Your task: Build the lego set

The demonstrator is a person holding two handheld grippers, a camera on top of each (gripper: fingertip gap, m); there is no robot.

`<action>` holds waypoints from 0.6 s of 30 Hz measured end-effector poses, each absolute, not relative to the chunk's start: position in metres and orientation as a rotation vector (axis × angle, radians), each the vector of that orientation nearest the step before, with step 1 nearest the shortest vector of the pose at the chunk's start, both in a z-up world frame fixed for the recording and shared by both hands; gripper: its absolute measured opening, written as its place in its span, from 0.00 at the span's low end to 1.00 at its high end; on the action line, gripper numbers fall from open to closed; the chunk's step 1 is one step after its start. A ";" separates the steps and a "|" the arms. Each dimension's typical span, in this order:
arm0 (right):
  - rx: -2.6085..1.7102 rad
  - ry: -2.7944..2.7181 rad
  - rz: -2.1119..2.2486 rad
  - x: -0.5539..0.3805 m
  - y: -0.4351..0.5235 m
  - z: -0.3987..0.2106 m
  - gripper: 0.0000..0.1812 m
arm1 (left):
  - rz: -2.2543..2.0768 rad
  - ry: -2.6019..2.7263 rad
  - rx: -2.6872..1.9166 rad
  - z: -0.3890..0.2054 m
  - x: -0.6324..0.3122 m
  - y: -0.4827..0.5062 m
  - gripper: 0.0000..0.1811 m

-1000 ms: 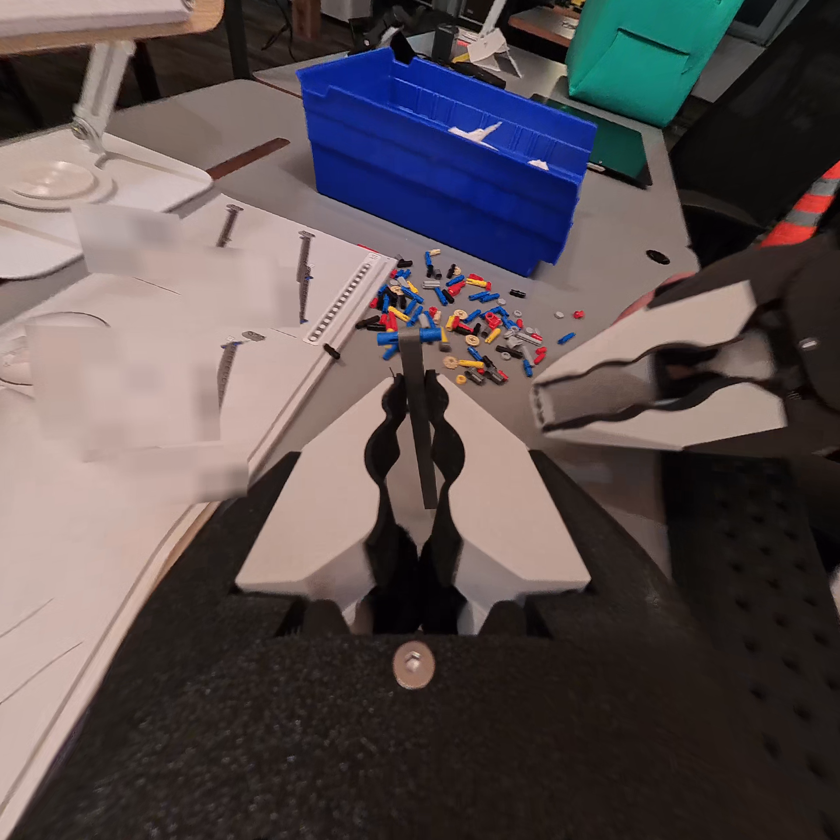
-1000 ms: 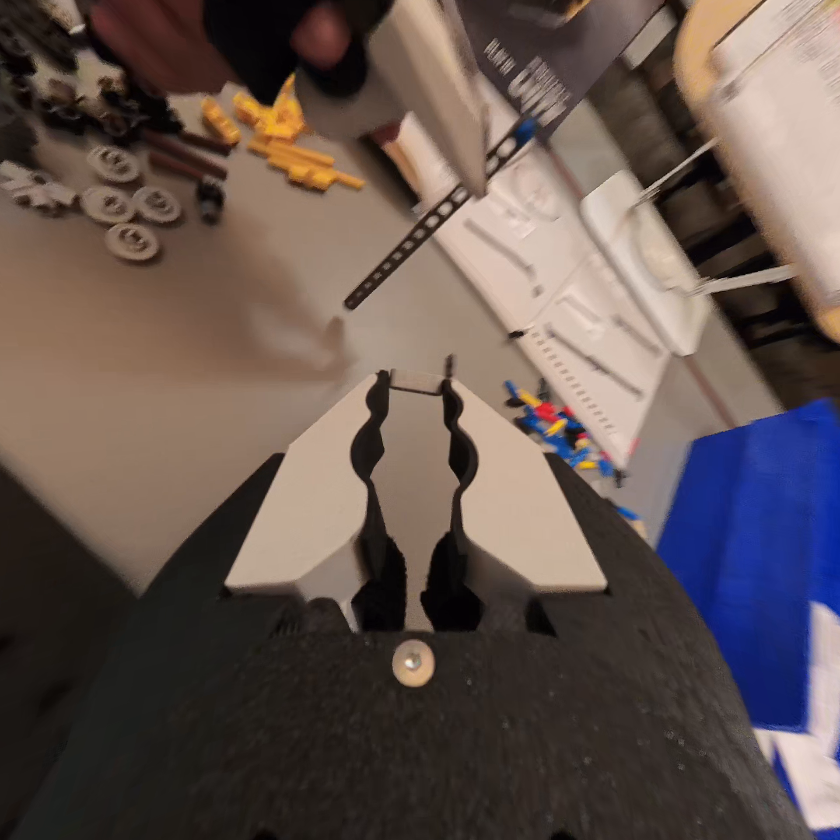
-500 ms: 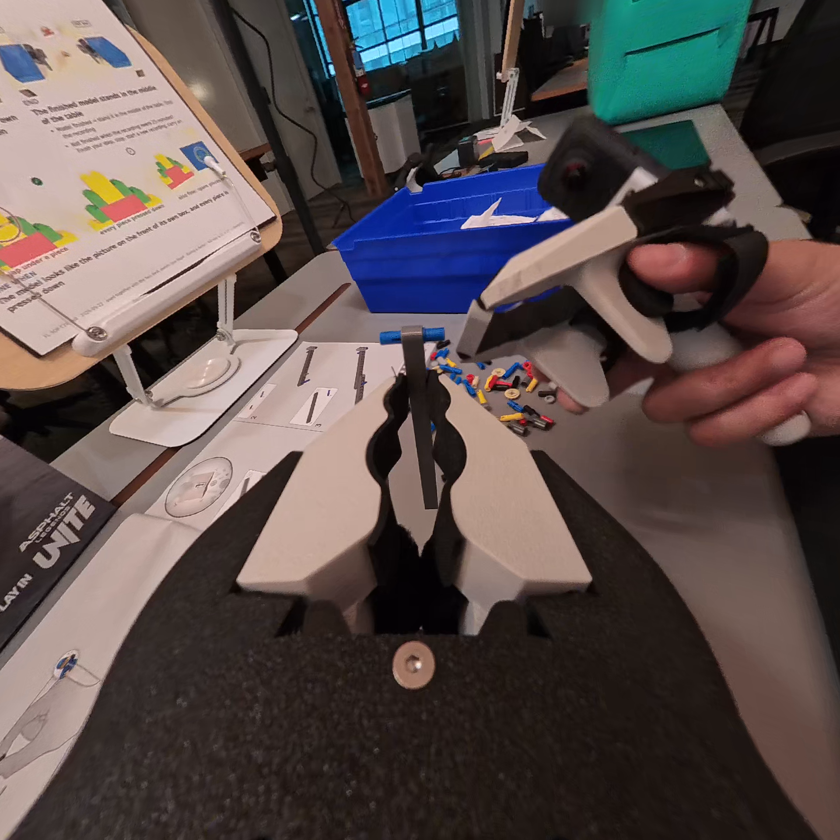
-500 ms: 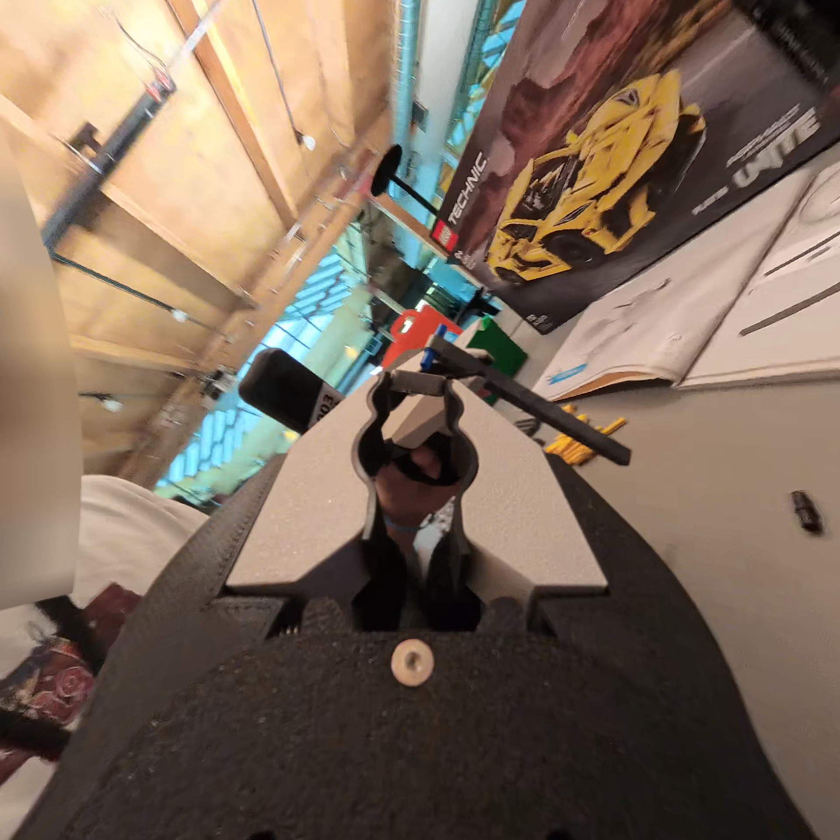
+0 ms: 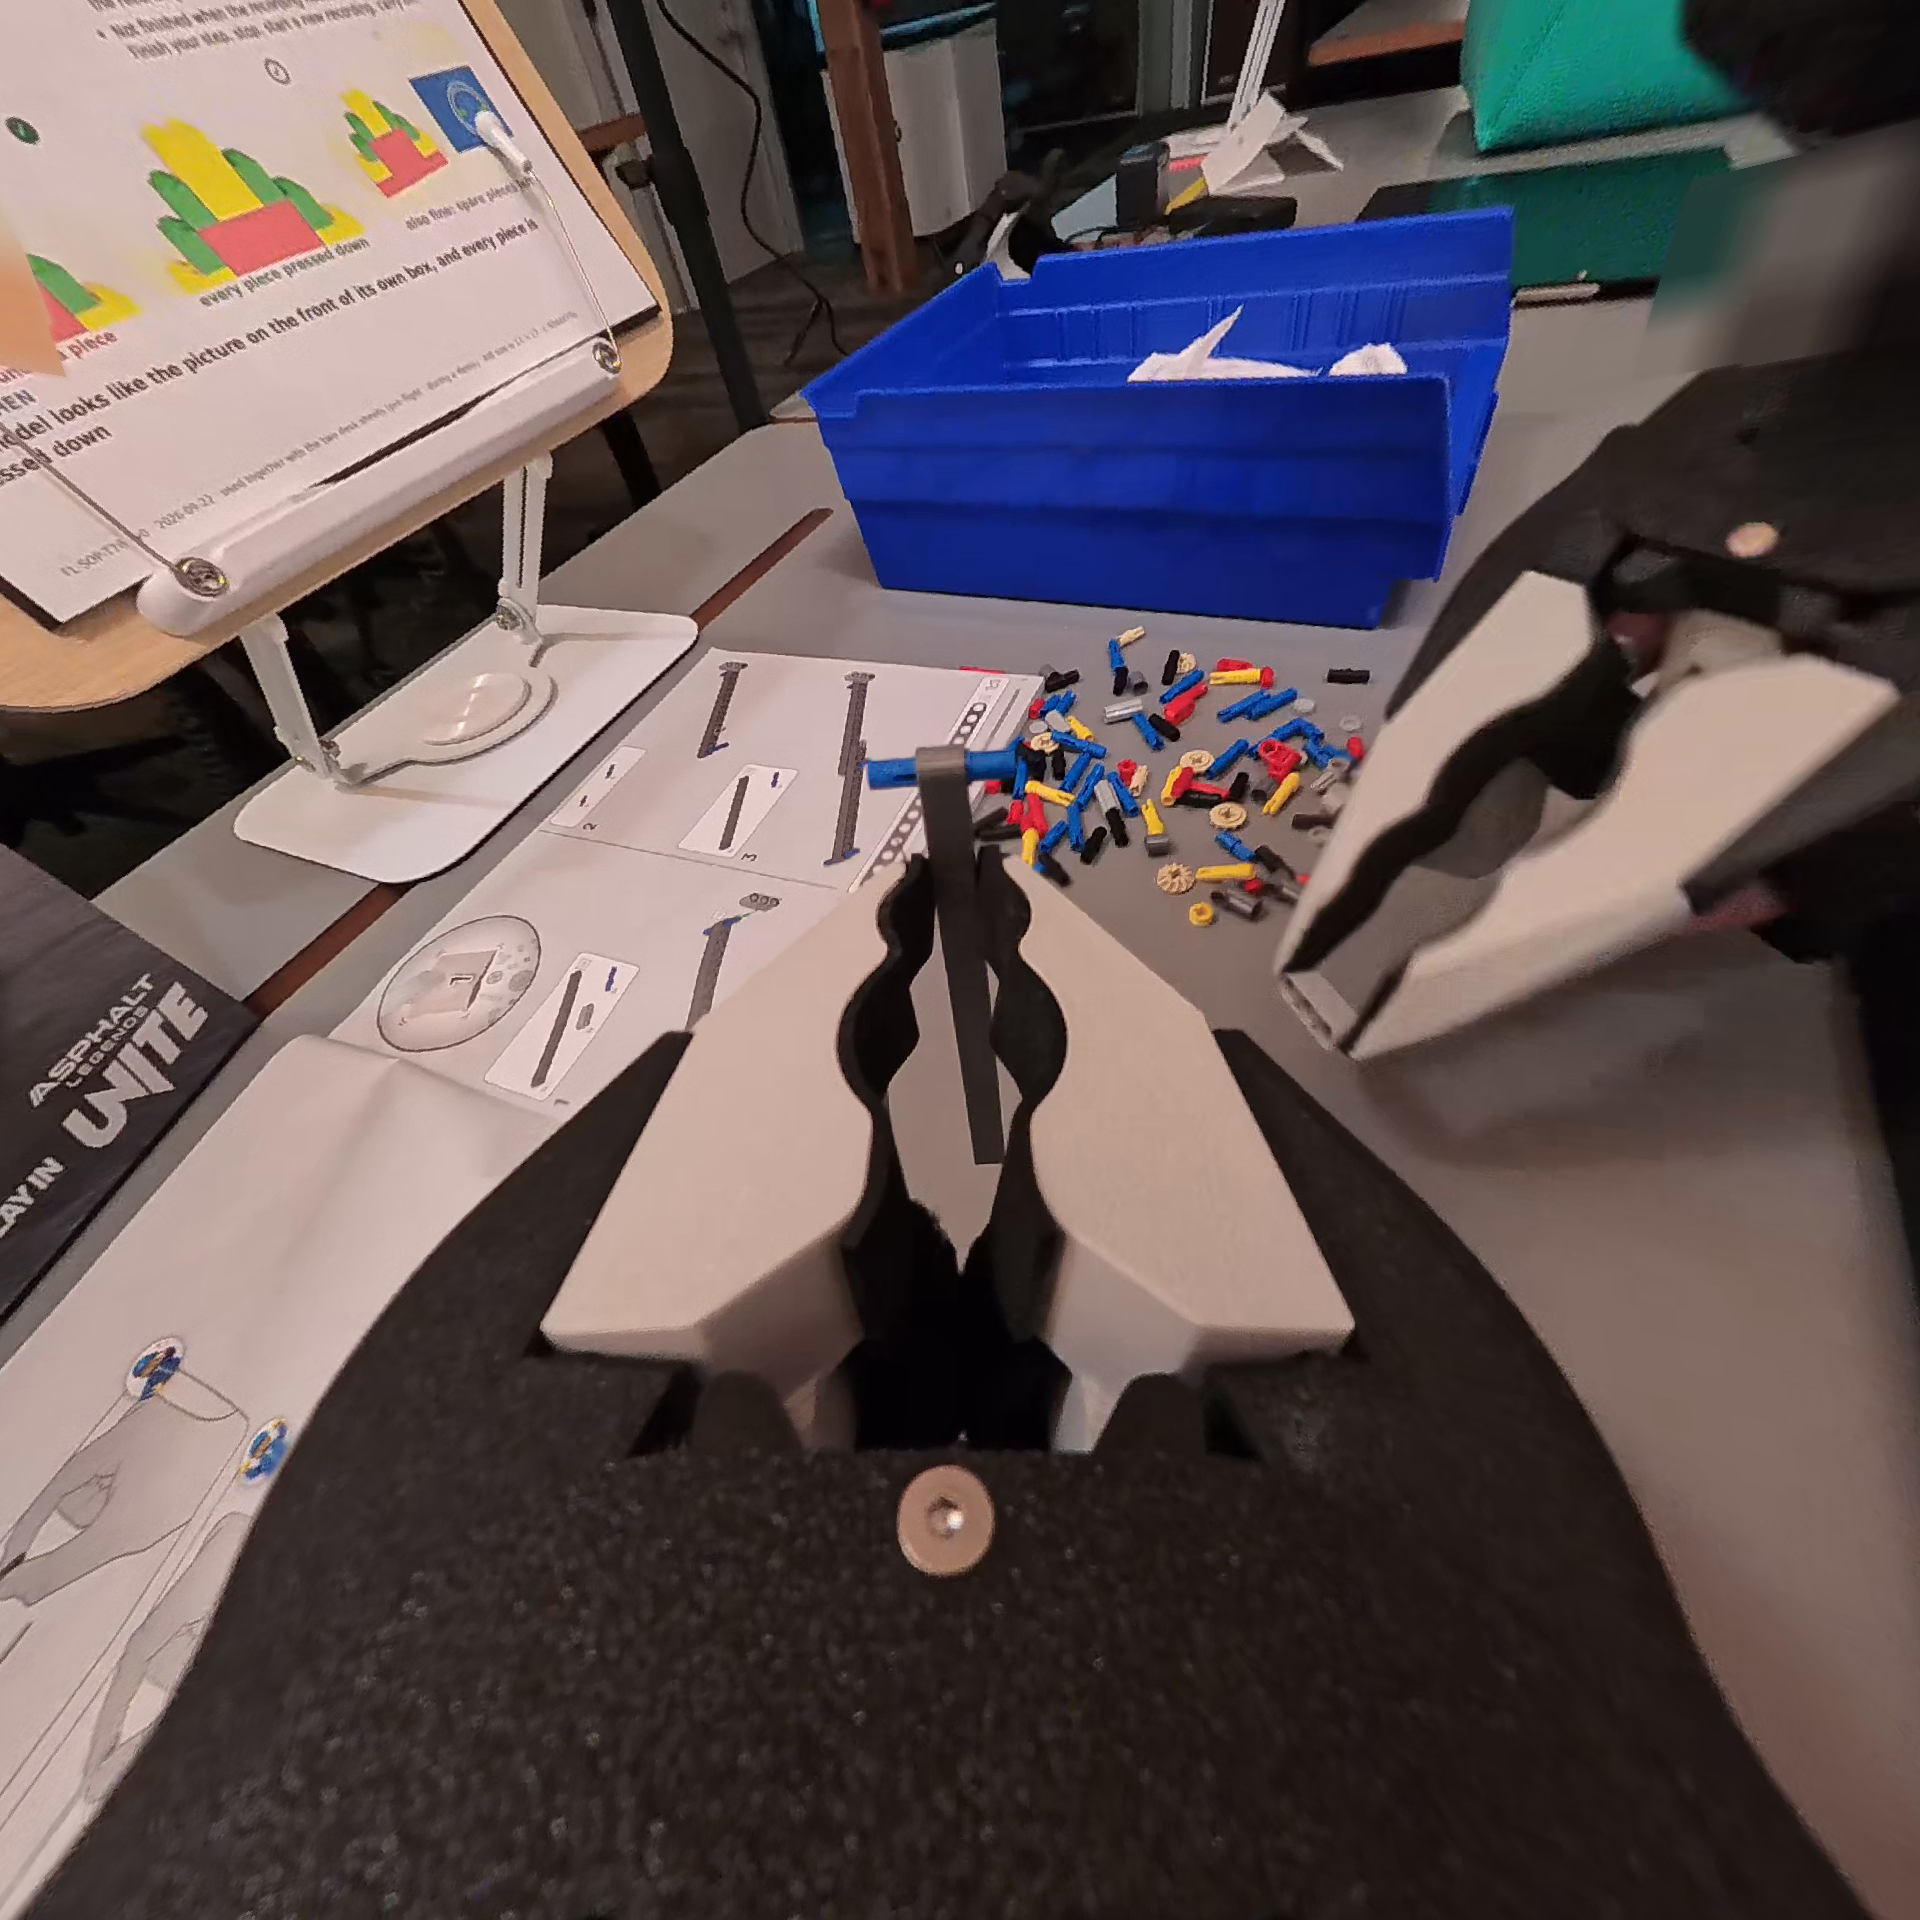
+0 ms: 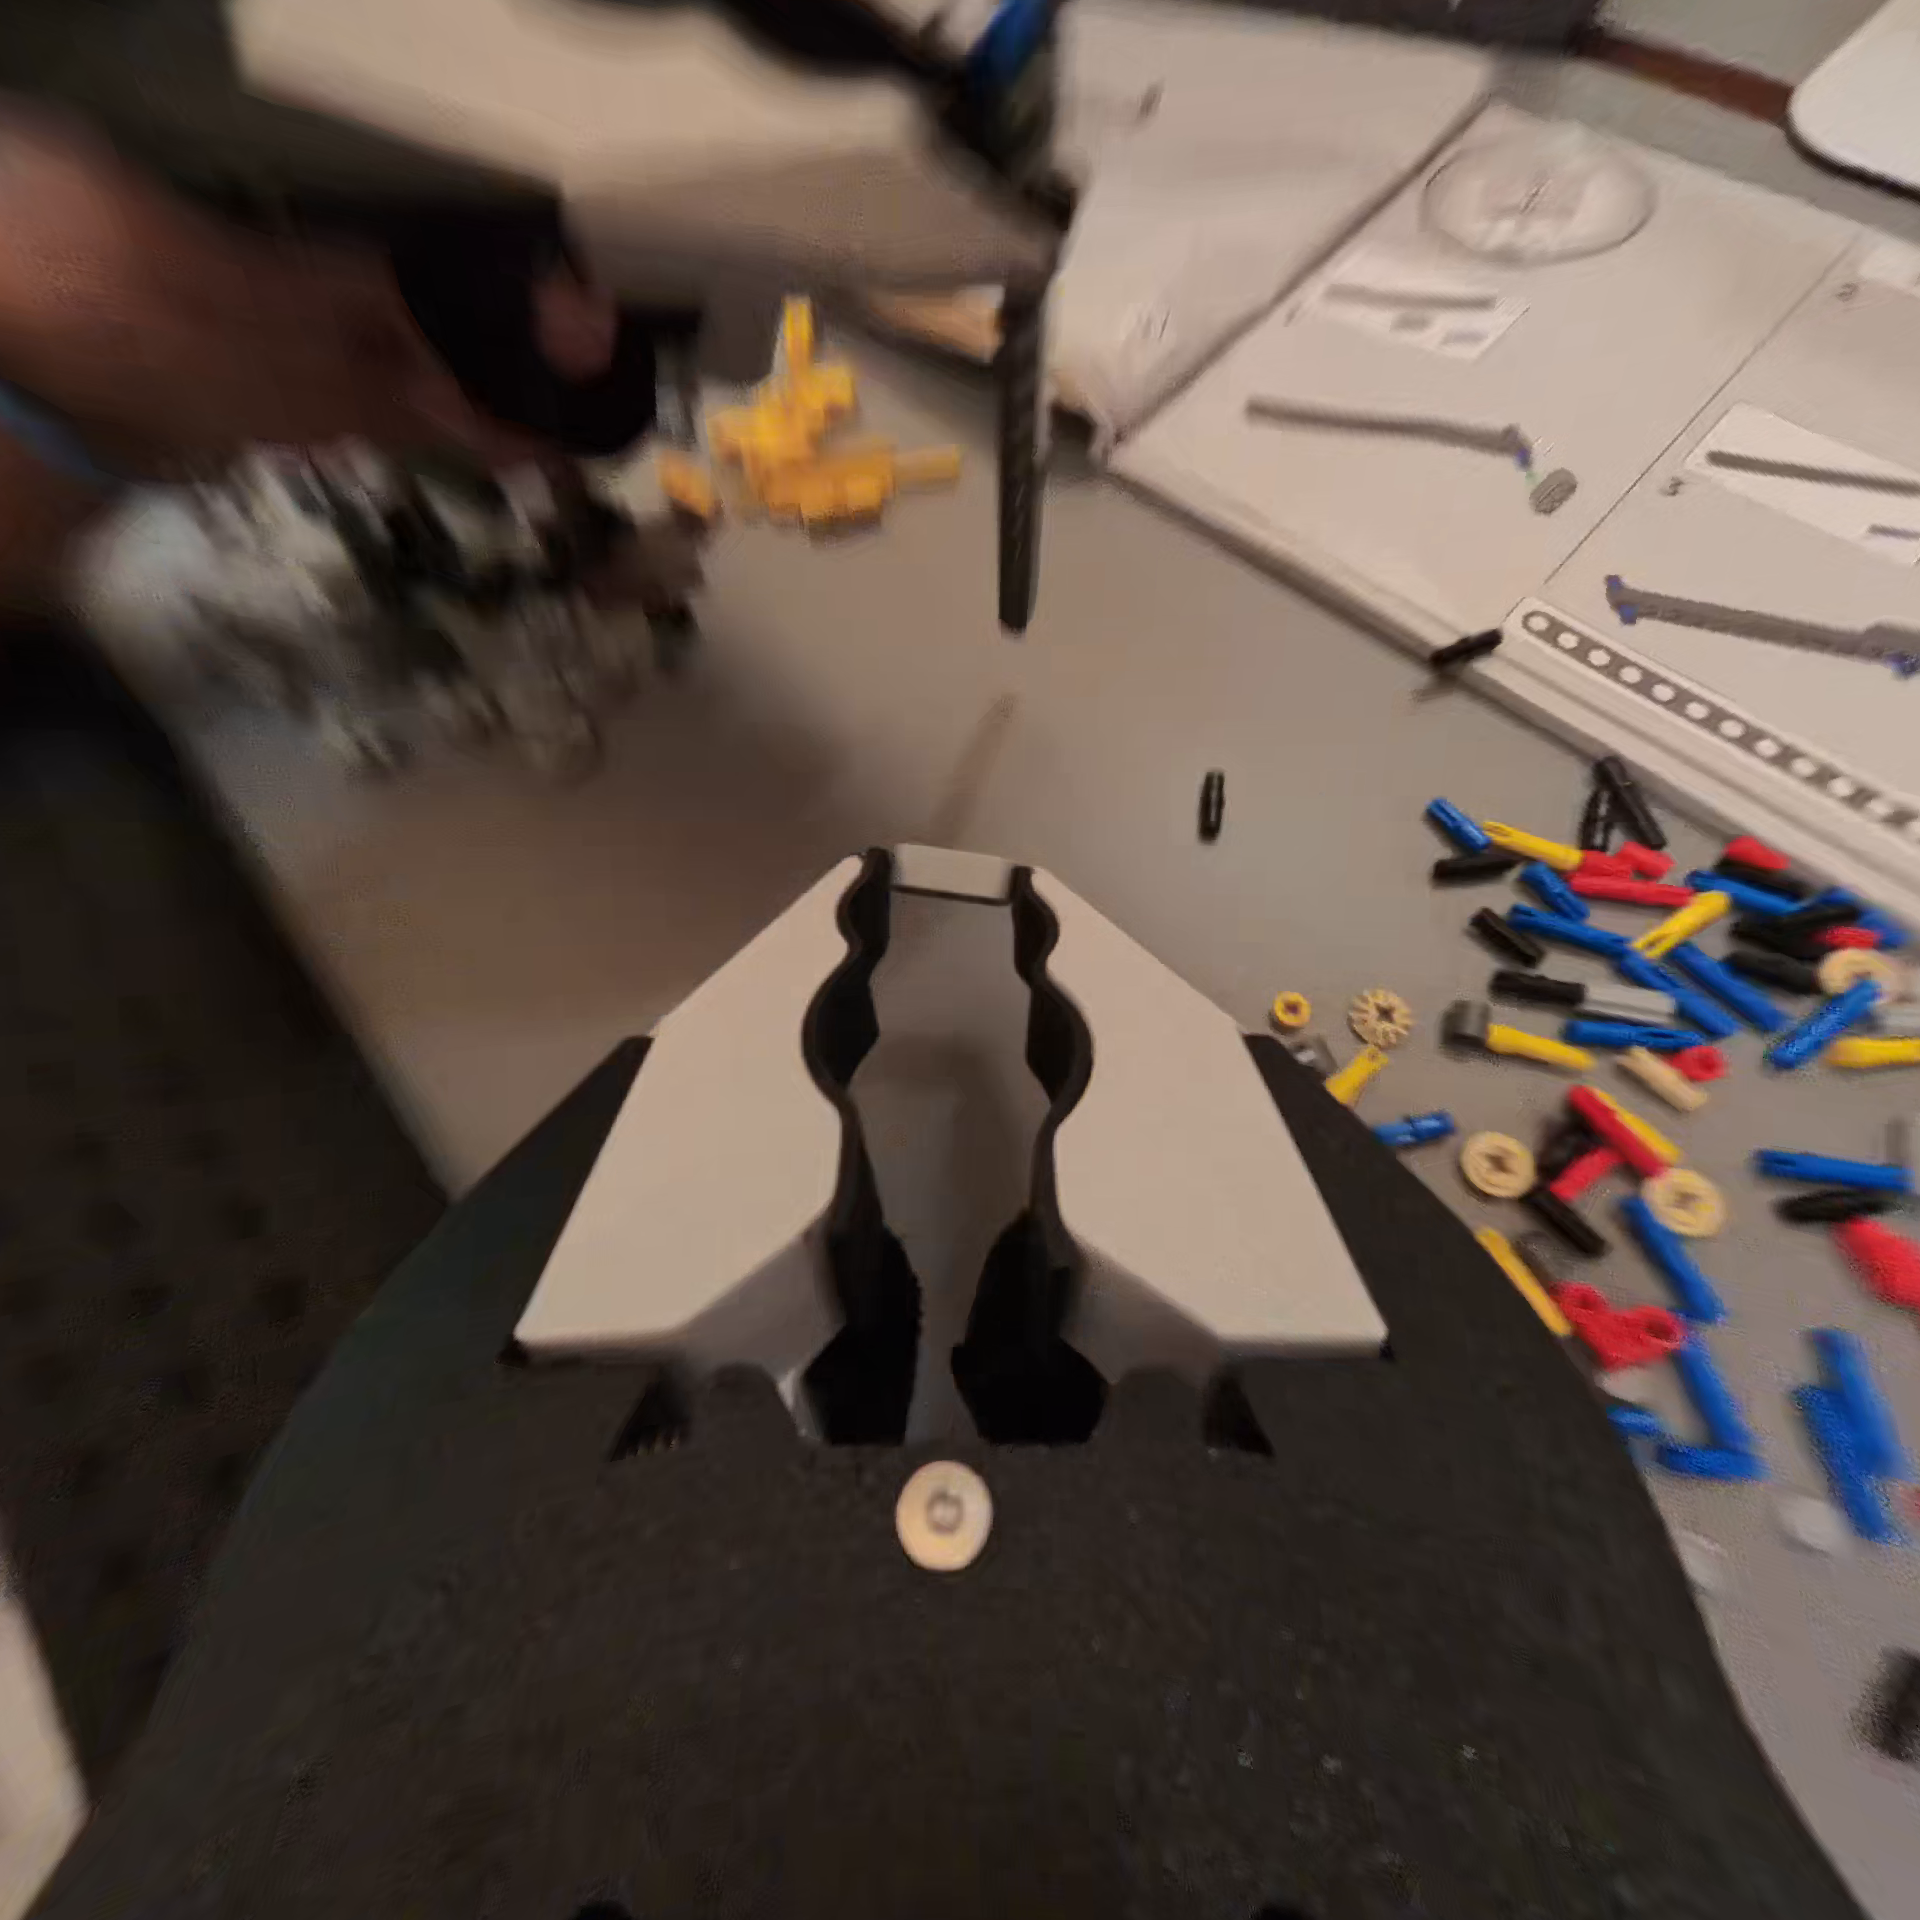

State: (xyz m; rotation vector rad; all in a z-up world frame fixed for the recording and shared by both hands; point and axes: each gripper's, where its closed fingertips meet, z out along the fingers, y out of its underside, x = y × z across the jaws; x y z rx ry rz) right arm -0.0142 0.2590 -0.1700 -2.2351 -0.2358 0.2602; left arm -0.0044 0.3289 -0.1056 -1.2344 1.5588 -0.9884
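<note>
The left gripper (image 5: pixel 951 883) has its jaws clamped on a long dark grey Technic beam (image 5: pixel 961 966) with a blue pin (image 5: pixel 894 771) through its far end, held above the grey table (image 5: pixel 1507 1299). The right gripper (image 6: pixel 951 873) has its jaws parted and grips nothing; a pale flat strip spans the tips. Only the left wrist view shows the blue bin (image 5: pixel 1164 457) and tilted document stand (image 5: pixel 312 312) beyond the scattered coloured pins (image 5: pixel 1174 769); left of them lies the open instruction booklet (image 5: pixel 727 883). Only the right wrist view shows yellow pieces (image 6: pixel 810 447) and a blurred dark pile (image 6: pixel 395 603) beyond the beam.
</note>
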 end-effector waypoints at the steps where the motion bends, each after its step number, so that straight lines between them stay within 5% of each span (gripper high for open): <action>1: -2.304 -0.336 0.131 -0.012 0.254 -0.182 0.13 | -0.971 1.568 -1.236 -0.108 -0.004 0.329 0.03; 11: -2.448 -0.546 0.221 -0.047 0.227 -0.213 0.13 | -0.960 1.601 -1.245 -0.113 -0.004 0.326 0.03; 18: -2.353 -0.550 0.344 -0.046 0.224 -0.193 0.22 | -0.968 1.604 -1.255 -0.113 -0.005 0.329 0.03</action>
